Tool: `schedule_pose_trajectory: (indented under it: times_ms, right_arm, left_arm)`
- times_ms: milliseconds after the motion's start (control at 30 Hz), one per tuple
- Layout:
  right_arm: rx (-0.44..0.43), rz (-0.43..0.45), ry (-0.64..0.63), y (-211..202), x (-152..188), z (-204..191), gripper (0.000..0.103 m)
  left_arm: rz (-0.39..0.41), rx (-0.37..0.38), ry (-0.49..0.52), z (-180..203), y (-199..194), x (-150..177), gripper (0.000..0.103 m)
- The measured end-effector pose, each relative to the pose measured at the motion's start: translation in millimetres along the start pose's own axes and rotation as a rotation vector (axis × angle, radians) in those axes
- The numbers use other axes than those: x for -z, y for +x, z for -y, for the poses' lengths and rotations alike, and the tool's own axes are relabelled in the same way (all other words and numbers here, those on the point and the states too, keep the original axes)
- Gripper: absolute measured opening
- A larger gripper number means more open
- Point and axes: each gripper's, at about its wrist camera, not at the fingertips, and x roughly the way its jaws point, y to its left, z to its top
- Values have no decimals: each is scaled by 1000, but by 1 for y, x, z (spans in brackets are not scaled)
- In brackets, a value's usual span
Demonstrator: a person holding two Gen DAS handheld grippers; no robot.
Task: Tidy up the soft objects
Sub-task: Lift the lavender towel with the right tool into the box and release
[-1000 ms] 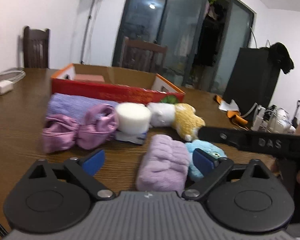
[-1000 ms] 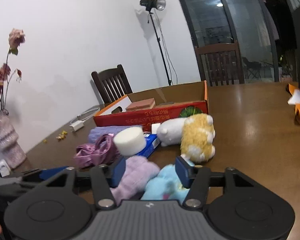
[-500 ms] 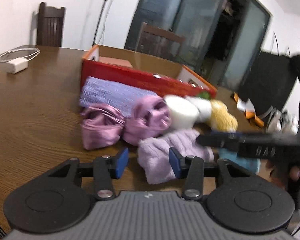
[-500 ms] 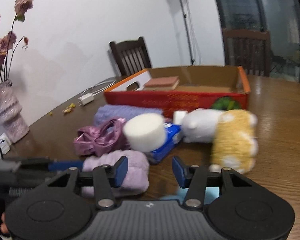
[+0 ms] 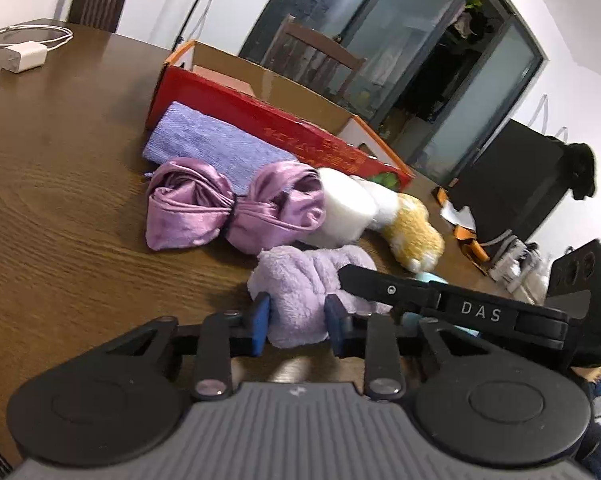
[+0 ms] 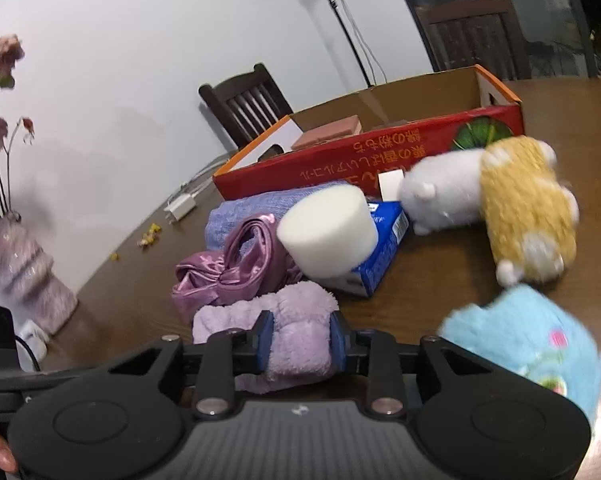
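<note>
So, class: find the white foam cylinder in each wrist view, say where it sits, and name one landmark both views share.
Left wrist: white foam cylinder, right of centre, between the purple satin bow and the yellow-and-white plush.
Right wrist: it sits mid-frame, on the blue packet.
Shared landmark: the red cardboard box behind it.

- fluffy towel (image 5: 300, 280): pale lilac
- satin cloth (image 5: 232, 204): shiny mauve
- folded cloth (image 5: 216, 140): lavender-blue
- sponge (image 6: 328, 232): cream-white
- plush toy (image 6: 500, 200): white and mustard yellow
- second plush (image 6: 532, 344): sky blue, pink and green marks
- box (image 6: 380, 156): red, orange rim, brown inside
- table (image 5: 60, 220): dark brown wood grain
</note>
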Motion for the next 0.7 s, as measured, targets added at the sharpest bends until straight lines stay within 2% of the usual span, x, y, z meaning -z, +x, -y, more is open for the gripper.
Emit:
schedule_pose_trajectory:
  times_ms: [267, 400, 567, 700]
  right_arm:
    - [5, 35, 8, -50, 35, -11, 25]
    - [2, 63, 21, -59, 33, -9, 25]
    - [-13, 154, 11, -68, -9, -3, 25]
    - [-19, 206, -31, -54, -86, 15, 24]
  left_arm:
    - [-11, 51, 71, 24, -29, 21, 22]
    - [10, 72, 84, 35, -30, 12, 20]
    - [66, 137, 117, 50, -18, -39, 20]
    - [97, 177, 157, 60, 23, -122, 19]
